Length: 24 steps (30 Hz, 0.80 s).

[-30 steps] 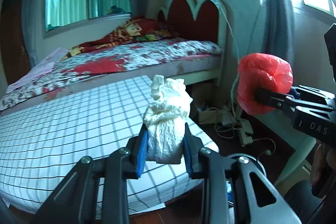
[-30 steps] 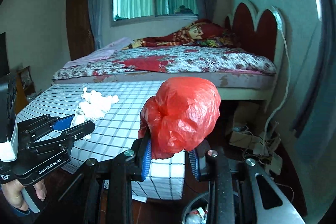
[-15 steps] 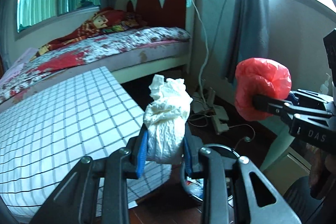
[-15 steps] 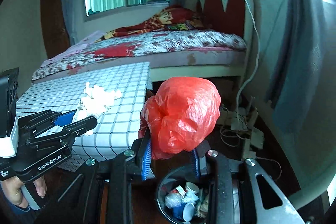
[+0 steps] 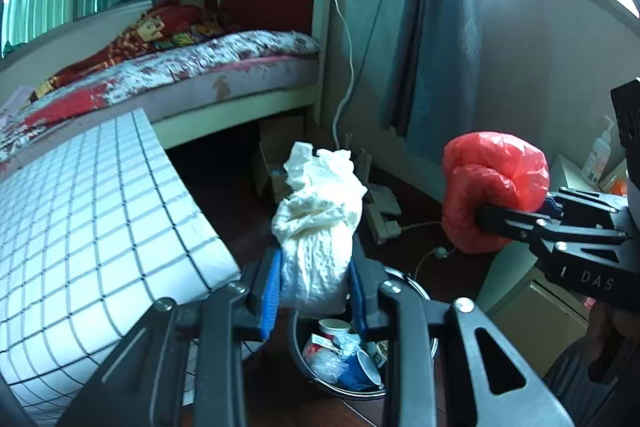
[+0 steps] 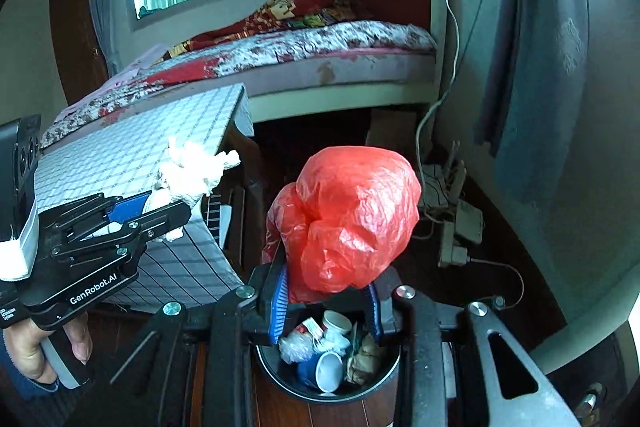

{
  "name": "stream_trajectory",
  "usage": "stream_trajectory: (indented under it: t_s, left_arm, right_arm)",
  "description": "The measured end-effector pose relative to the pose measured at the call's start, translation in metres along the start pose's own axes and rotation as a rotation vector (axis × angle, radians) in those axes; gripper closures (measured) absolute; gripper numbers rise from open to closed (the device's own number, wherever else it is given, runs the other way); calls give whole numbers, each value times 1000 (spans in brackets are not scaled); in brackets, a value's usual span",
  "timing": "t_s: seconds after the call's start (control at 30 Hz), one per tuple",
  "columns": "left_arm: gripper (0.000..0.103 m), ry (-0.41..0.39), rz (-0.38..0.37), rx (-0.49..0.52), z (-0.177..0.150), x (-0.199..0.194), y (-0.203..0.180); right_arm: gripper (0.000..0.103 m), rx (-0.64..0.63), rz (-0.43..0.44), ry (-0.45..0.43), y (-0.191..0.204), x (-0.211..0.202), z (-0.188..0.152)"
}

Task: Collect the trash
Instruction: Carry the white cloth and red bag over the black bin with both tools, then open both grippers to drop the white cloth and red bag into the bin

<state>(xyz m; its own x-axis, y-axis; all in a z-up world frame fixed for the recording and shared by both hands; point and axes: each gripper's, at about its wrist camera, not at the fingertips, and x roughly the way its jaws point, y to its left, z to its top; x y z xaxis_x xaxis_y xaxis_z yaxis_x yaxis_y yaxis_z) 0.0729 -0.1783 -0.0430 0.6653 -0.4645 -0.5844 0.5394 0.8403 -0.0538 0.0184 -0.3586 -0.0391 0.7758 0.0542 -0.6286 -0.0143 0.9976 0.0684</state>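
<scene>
left gripper [image 5: 314, 289]: clamped on white crumpled paper wad [image 5: 320, 227], held over near-left rim of trash bin [image 5: 416, 285]
right gripper [image 6: 326, 301]: clamped on red plastic bag [image 6: 352, 219], directly above bin opening
trash bin: on wood floor, just beside corner of checkered table [image 6: 132, 155]; part full, cups and wrappers inside

Both grippers are black, angular metal frames with triangular cut-outs, silver screws and blue-padded fingers [image 5: 270, 293]. The left gripper [image 6: 160, 205] reads "GenRobot.AI" in white; the right gripper [image 5: 516, 211] reads "DAS". A dark blue sleeve [image 6: 24, 387] shows.
</scene>
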Motion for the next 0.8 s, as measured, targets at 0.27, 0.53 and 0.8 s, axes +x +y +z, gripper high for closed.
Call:
stream_trajectory:
  t_s: [0.27,0.53,0.8]
  left_arm:
    - [72,68,-20,20,-14,26,-14]
    - [72,153,-31,14,-35,53,-18]
    - [71,234,-58,15,-44,87,-18]
  right_arm:
    - [70,13,3,68,-17,29,-17]
    - [69,6,14,147,-27,58,-40]
    - [69,-3,43,244,-34,96,-56]
